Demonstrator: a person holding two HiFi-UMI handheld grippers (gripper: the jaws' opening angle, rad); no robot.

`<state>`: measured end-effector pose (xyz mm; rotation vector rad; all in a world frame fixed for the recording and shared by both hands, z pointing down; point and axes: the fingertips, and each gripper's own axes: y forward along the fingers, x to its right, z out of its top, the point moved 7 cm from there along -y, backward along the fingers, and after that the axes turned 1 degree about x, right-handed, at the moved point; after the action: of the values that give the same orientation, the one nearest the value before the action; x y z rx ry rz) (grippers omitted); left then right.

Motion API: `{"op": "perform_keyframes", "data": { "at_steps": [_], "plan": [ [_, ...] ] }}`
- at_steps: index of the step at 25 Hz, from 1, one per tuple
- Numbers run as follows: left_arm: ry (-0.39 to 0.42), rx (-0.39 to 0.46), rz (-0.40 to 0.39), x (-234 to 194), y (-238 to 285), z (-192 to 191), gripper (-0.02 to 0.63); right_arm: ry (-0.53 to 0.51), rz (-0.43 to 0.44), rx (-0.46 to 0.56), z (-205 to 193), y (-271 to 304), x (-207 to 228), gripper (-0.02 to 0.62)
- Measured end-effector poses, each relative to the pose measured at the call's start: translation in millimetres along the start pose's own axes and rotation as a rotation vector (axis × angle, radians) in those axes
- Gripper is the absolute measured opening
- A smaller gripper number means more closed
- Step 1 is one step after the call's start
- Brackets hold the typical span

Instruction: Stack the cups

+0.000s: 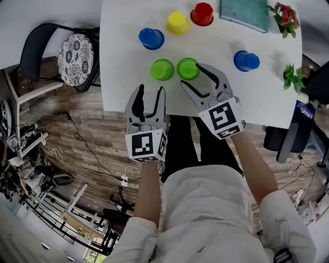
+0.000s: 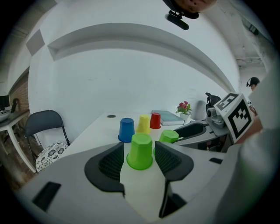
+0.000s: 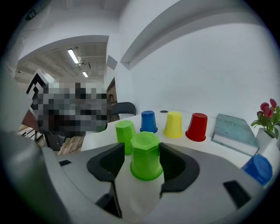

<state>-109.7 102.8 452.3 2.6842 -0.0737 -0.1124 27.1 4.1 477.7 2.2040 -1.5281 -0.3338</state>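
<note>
Between the jaws of the right claw (image 1: 191, 75) we find an upturned green cup (image 3: 145, 156), standing on the white worktop (image 1: 123, 77). The jaws are spread wide and flank the cup closely on both sides, but they have no grip on it. A strip of worktop shows between the cup and the left-hand pad.

Just beyond that claw's left jaw stands a second green cup (image 1: 162, 69), also rim down, near the first but apart from it. We hold the left claw (image 1: 150, 92) at the worktop's near edge with its jaws wide and nothing between them. The second green cup sits a little ahead of its tips, in line with the gap.

Farther ahead of both claws, three more upturned cups run in a row: a blue cup (image 1: 151, 38), a yellow cup (image 1: 178, 22) and a red cup (image 1: 202, 14). Off to the right of the right claw, well apart from it, stands another blue cup (image 1: 246, 60).
</note>
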Motion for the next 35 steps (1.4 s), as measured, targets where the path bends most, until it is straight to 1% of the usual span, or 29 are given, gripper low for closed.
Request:
{"op": "perform_keyframes", "data": {
  "at_steps": [4,9,19,23,27,31,35],
  "plan": [
    [-0.002,0.001,0.002,-0.2,0.1,0.9,0.229,0.013,-0.007,0.012,4.8,-8.3,0.5,0.256],
    [0.007,0.0,-0.001,2.8,-1.6,3.1,0.229,0.052,-0.052,0.047,12.5,-28.6,8.8,0.256],
    [0.035,0.016,-0.009,10.4,-1.1,19.1,0.229,0.091,-0.24,0.062,6.4,-80.7,57.9,0.256],
    [0.045,0.022,-0.019,16.5,1.7,26.1,0.229,0.084,-0.324,0.05,1.7,-94.2,82.2,0.256],
    [0.056,0.019,-0.032,23.8,4.4,29.6,0.229,0.042,-0.392,0.029,-2.9,-102.9,99.5,0.256],
    [0.063,0.012,-0.036,28.8,6.2,30.6,0.229,0.039,-0.43,0.001,-12.4,-105.7,112.0,0.256],
    [0.07,0.007,-0.038,33.0,8.2,30.9,0.229,0.047,-0.442,-0.043,-25.7,-102.6,119.3,0.256]
  ]
}}
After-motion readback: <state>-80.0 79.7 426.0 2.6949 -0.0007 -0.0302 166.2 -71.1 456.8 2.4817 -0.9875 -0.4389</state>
